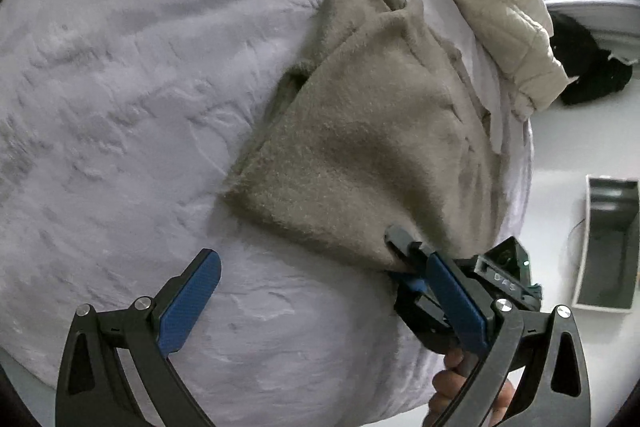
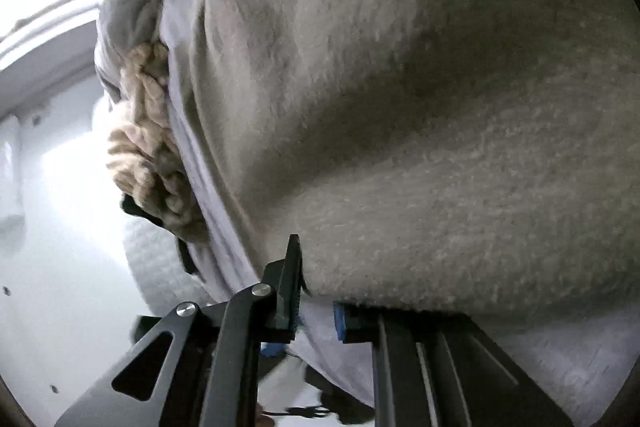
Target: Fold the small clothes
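Pinching corner of fuzzy tan cloth (image 1: 360, 155) with our right gripper (image 1: 404, 259), squeezed tight. Our left gripper (image 1: 320, 291) gapes wide, empty, above soft grey blanket (image 1: 120, 87).

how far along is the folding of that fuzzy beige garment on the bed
Partly done. The beige garment already lies doubled over on the grey blanket, one layer on another. In hand: the right tongs pinch its near corner, while the left tongs are open and hold nothing. Left: at least finishing this fold. The cream jacket beyond lies unfolded.
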Action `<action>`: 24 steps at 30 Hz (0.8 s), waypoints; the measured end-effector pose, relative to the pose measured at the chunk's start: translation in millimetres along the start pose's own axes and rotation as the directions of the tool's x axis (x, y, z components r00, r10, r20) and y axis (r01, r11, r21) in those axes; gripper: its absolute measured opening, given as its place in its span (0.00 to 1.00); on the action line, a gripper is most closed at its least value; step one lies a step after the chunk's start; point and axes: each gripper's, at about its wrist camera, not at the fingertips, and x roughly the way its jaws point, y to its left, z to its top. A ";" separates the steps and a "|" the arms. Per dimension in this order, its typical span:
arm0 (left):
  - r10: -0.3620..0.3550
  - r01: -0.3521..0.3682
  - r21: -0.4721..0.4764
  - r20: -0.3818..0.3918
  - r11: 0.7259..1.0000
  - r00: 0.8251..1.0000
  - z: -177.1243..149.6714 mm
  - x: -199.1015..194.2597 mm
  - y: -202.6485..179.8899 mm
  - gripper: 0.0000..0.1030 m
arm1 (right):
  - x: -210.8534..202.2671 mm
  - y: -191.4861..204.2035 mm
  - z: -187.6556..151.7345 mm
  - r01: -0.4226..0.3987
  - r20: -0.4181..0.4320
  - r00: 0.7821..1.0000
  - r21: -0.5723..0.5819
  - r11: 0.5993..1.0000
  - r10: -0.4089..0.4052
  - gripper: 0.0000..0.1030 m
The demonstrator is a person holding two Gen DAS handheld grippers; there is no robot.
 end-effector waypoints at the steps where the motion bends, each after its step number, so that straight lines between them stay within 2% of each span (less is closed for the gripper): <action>1: -0.013 0.013 -0.011 -0.005 1.000 1.000 -1.0 3.1 -0.8 1.00 | -3.2 4.3 1.4 -0.018 0.004 1.000 -0.015 1.000 0.018 0.14; 3: -0.046 0.046 -0.026 -0.009 0.999 0.999 -2.6 2.8 -1.5 1.00 | -9.9 21.9 1.0 -0.044 0.008 0.999 -0.076 0.996 0.045 0.11; 6: -0.138 0.137 -0.069 -0.001 0.988 0.990 -2.4 8.1 -9.5 1.00 | -16.7 42.8 1.4 -0.068 -0.002 0.998 -0.135 0.989 0.068 0.11; 9: -0.211 0.214 -0.114 0.032 0.970 0.977 3.4 17.9 -21.3 1.00 | -17.1 46.1 3.1 -0.068 -0.012 0.998 -0.143 0.987 0.067 0.11; 11: -0.211 0.217 -0.126 0.066 0.968 0.975 14.2 22.5 -26.6 1.00 | -13.8 41.8 2.4 -0.055 -0.024 0.998 -0.137 0.989 0.052 0.11; 14: -0.132 0.147 -0.119 0.122 0.982 0.984 31.6 28.5 -33.5 0.94 | -11.2 34.0 0.1 -0.019 -0.045 0.999 -0.152 0.988 0.012 0.11; 17: -0.047 0.064 -0.116 0.140 0.991 0.989 44.5 34.1 -34.0 0.67 | -7.9 30.8 -3.6 0.029 -0.074 0.996 -0.176 0.984 -0.043 0.11; 19: -0.001 0.015 -0.092 0.142 0.996 0.990 52.3 39.4 -34.8 0.30 | -12.2 31.0 -5.2 0.078 -0.093 0.991 -0.210 0.975 -0.100 0.11; 21: 0.052 -0.046 -0.044 0.149 0.998 0.988 56.8 45.2 -38.9 0.13 | -21.5 38.6 -5.1 0.152 -0.100 0.978 -0.265 0.952 -0.184 0.15; 23: 0.113 -0.125 0.054 0.181 0.991 0.977 55.7 43.3 -50.4 0.12 | -34.4 50.6 -2.0 0.232 -0.083 0.959 -0.322 0.918 -0.271 0.15; 24: 0.155 -0.183 0.120 0.209 0.976 0.966 53.8 41.7 -60.3 0.12 | -43.6 59.2 1.4 0.267 -0.061 0.950 -0.358 0.895 -0.308 0.15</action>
